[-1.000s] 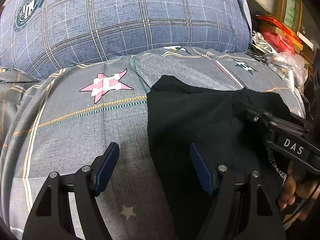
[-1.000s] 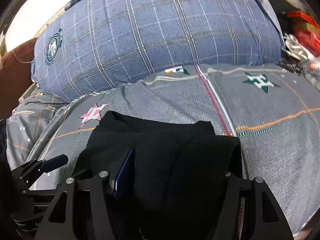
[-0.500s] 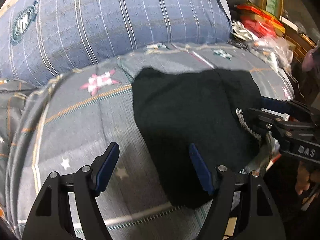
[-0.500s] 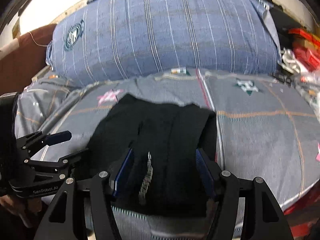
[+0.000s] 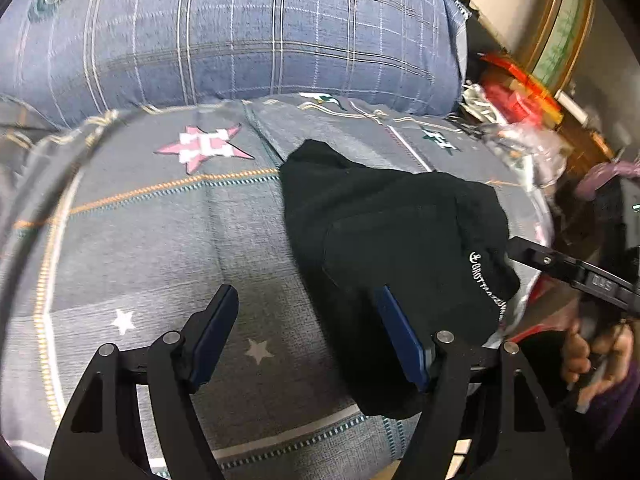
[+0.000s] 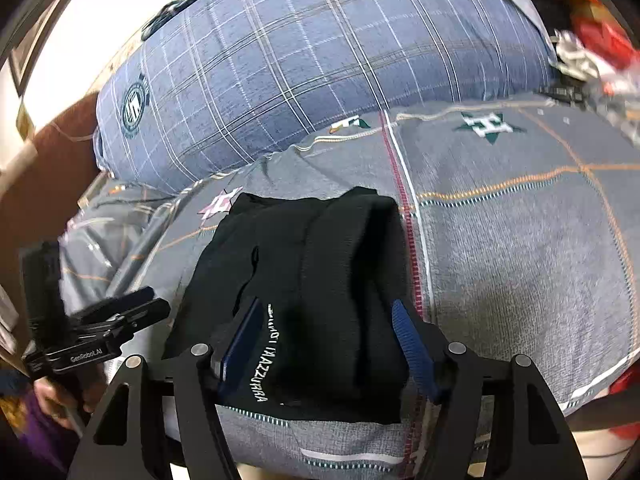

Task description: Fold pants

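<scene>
The black pants (image 5: 400, 232) lie folded in a compact bundle on the grey patterned bedsheet (image 5: 168, 240), with white lettering on the near fold; they also show in the right wrist view (image 6: 320, 280). My left gripper (image 5: 308, 336) is open and empty, over the bundle's left edge, its right finger above the fabric. My right gripper (image 6: 328, 344) is open, its jaws on either side of the bundle's near end, holding nothing. The right gripper shows at the right edge of the left wrist view (image 5: 560, 268); the left gripper shows at the left of the right wrist view (image 6: 116, 320).
A large blue plaid pillow (image 5: 240, 32) fills the back of the bed; it also shows in the right wrist view (image 6: 320, 60). Red packages and plastic clutter (image 5: 520, 96) sit at the right beyond the bed. The bed's front edge (image 6: 360, 456) is just below the grippers.
Both grippers have drawn back from the pants and stand open. The bundle now lies on the sheet with its lettered fold on top. Both cameras shifted and tilted.
</scene>
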The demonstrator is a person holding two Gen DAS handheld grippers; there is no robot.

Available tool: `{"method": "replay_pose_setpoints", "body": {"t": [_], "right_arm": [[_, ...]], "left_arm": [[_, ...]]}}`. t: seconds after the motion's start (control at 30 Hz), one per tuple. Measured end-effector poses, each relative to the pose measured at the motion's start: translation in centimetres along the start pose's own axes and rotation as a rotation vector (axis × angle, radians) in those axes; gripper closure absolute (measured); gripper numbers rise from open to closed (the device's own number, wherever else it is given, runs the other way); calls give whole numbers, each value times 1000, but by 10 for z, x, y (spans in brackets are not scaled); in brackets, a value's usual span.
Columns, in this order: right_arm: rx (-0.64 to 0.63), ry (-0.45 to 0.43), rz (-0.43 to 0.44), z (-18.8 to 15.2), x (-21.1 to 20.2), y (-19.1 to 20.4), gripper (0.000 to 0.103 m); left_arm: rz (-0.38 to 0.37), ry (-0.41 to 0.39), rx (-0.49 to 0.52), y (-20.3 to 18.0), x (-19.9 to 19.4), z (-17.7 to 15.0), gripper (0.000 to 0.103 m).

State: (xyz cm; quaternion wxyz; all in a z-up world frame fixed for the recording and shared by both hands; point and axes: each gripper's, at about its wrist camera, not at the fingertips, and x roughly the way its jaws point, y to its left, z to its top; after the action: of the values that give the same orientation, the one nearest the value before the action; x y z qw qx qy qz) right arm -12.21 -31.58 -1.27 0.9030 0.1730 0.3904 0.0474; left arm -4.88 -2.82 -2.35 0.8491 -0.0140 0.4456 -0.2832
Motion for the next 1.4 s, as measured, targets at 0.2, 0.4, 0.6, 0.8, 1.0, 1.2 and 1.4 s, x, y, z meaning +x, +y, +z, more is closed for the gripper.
{"method": "replay_pose_setpoints", "body": {"t": [0.2,0.4,0.6,0.8,1.0,1.2,1.4], "right_arm": [[103,88,57,0,21,-21,32],[100,73,47,-2,27,-28,27],[124,78,82,-2,38,-33,23],[71,104,118,-6,47,-18,21],[64,107,121,-2,53,-16,21],[27,86,112,0,57,-10,39],[-41,32,97,-1,44,-2,61]], "left_arm": [[-122,44,16,-4,8,-3,30],[-200,94,39,-12,18,-6,30],[-281,137,-13,-9,30,-4,30],[-300,149,-42,-9,33,1,30],[-342,146,-140,5,37,6,30],[-313,118,-100,-3,36,3,32],[-283,74,-53,-7,31,6,63]]}}
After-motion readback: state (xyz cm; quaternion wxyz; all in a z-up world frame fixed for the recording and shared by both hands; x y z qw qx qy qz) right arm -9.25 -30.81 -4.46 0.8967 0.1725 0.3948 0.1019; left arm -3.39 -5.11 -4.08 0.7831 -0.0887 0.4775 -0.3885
